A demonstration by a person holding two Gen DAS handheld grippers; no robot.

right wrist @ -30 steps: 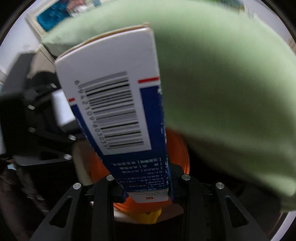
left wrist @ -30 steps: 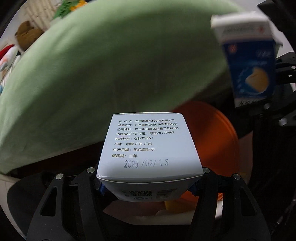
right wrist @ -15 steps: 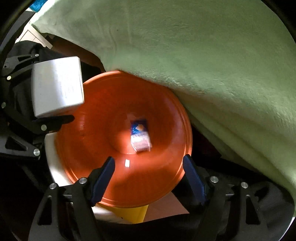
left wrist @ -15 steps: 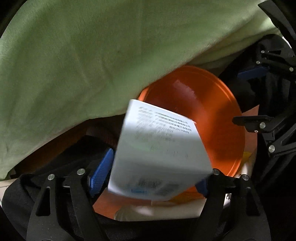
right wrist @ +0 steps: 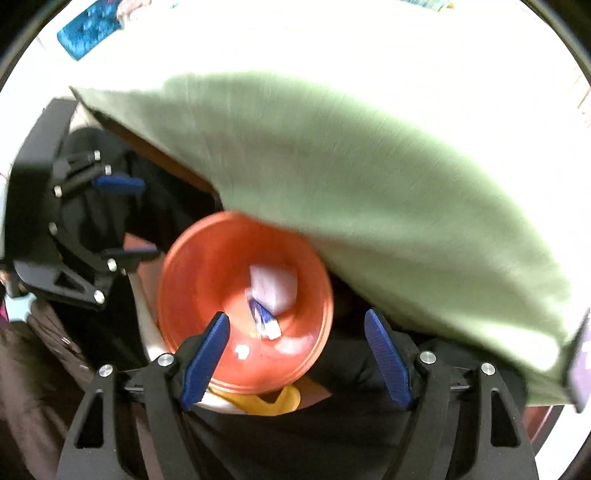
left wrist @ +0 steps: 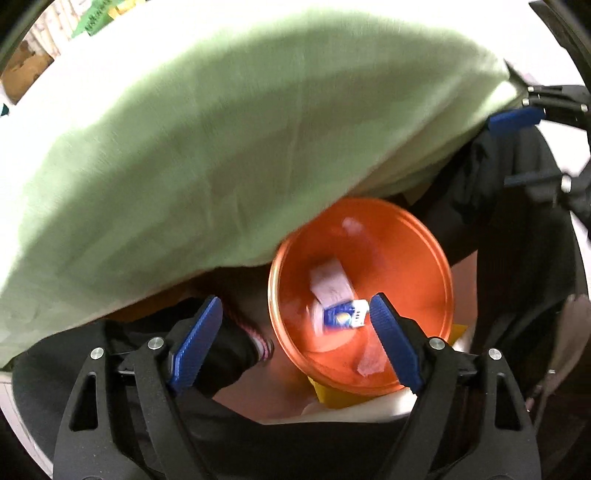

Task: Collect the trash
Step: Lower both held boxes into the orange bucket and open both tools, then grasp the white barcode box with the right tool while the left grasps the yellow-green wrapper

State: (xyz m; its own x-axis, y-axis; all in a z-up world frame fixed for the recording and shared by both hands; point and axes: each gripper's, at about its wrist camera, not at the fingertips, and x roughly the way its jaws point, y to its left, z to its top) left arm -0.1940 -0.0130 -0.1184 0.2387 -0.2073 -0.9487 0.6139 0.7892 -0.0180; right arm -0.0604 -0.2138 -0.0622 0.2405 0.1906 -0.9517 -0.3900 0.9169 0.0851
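An orange bin [left wrist: 413, 266] [right wrist: 207, 266] stands on the floor below a green cloth [left wrist: 184, 147] [right wrist: 369, 184]. A white box [left wrist: 330, 282] [right wrist: 275, 286] and a blue-and-white carton [left wrist: 343, 314] [right wrist: 264, 319] lie inside the bin. My left gripper [left wrist: 295, 332] is open and empty above the bin's left rim. My right gripper [right wrist: 295, 347] is open and empty above the bin. The right gripper shows at the upper right of the left wrist view [left wrist: 532, 118]; the left gripper shows at the left of the right wrist view [right wrist: 92, 221].
The green cloth covers a table whose edge overhangs the bin. A yellow object [left wrist: 340, 398] [right wrist: 258, 402] lies by the bin's near side. Dark clothing [left wrist: 517, 240] surrounds the bin. A blue item [right wrist: 88, 33] lies on the far table top.
Both grippers opened. The blue carton dropped into the bin first, then the white box fell in beside it. Both grippers have risen away from the bin.
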